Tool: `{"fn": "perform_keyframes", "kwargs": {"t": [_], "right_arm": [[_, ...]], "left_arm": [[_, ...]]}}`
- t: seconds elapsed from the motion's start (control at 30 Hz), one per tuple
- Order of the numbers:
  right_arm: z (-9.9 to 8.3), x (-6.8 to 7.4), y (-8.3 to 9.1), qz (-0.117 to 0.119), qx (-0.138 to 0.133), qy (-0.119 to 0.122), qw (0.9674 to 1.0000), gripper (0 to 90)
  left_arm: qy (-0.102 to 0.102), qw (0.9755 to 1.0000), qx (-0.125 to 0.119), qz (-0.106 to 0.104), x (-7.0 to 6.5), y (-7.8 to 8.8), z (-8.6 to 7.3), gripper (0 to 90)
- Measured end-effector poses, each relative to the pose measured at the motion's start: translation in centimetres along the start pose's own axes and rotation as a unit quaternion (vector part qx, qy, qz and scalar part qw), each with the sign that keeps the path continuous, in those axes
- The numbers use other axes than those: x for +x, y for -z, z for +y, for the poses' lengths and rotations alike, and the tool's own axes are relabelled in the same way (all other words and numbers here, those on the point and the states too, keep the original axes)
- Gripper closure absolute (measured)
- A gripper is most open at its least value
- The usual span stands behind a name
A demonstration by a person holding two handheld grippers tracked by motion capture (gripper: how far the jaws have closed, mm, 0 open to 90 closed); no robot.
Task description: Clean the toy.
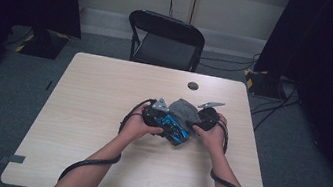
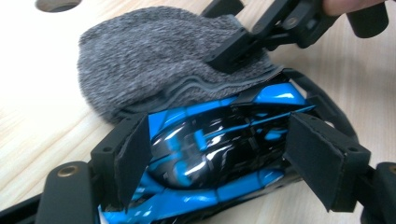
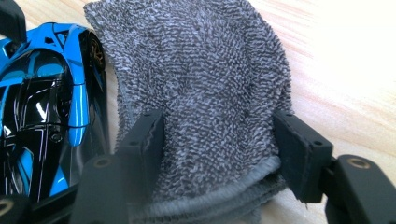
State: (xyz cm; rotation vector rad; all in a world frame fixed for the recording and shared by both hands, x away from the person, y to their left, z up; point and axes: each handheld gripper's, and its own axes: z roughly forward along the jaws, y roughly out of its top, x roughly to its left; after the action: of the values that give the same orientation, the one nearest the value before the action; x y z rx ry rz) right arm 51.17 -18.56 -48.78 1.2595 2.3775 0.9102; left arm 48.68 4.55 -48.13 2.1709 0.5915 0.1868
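Gripping blue toy car (image 2: 210,158); grey cloth (image 3: 201,93) between right tool's (image 3: 217,149) jaws.

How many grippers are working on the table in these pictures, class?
2. The left gripper straddles the blue toy car; the right gripper is over the grey cloth beside the car, its jaws either side of the folded edge.

Bare forearms enter from the bottom of the high view, no sleeves showing. Each hand carries a black gripper: left gripper (image 1: 159,117), right gripper (image 1: 201,119), each topped by a grey three-cornered plate. A black cable (image 1: 87,164) loops from each along the forearm. In the gripper views, the jaws are blocky black plastic with dark pads (image 2: 312,156) and brass-coloured screw inserts (image 2: 67,171).
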Motion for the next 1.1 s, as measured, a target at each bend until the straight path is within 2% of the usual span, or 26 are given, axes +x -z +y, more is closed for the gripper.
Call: {"fn": "perform_keyframes", "kwargs": {"t": [0.2,0.23,0.33,0.43,0.47,0.6,0.83,1.1], "right_arm": [[0.2,0.4,0.0,0.003,0.010,0.000,0.9999,51.9],[0.2,0.5,0.0,0.002,0.010,0.002,0.9999,55.9],[0.4,1.0,0.1,0.013,0.016,0.012,0.9997,67.5],[0.4,1.0,0.2,0.014,0.019,0.017,0.9996,70.1],[0.3,0.9,0.4,0.026,0.019,0.014,0.9994,71.6],[0.1,0.5,0.7,0.039,0.019,0.003,0.9990,72.6],[-0.6,-0.2,1.5,0.067,0.020,0.003,0.9976,73.5],[-1.7,-0.7,2.6,0.073,0.021,0.009,0.9971,73.7]], "left_arm": [[0.002,1.0000,-0.001,0.002,0.0,-0.8,-0.1,18.0],[0.001,1.0000,0.002,0.003,0.0,-0.8,-0.2,14.9],[0.003,1.0000,0.005,0.002,0.1,-0.9,-0.1,13.5],[0.005,1.0000,0.006,0.001,0.1,-0.9,-0.1,13.2],[0.005,1.0000,0.006,0.001,0.1,-0.9,-0.1,12.7],[0.007,1.0000,0.003,0.001,0.1,-0.9,-0.2,12.4],[0.006,1.0000,0.006,0.001,0.2,-0.8,-0.2,12.5],[0.008,0.9999,0.006,0.001,0.2,-0.8,-0.3,12.9]]}}
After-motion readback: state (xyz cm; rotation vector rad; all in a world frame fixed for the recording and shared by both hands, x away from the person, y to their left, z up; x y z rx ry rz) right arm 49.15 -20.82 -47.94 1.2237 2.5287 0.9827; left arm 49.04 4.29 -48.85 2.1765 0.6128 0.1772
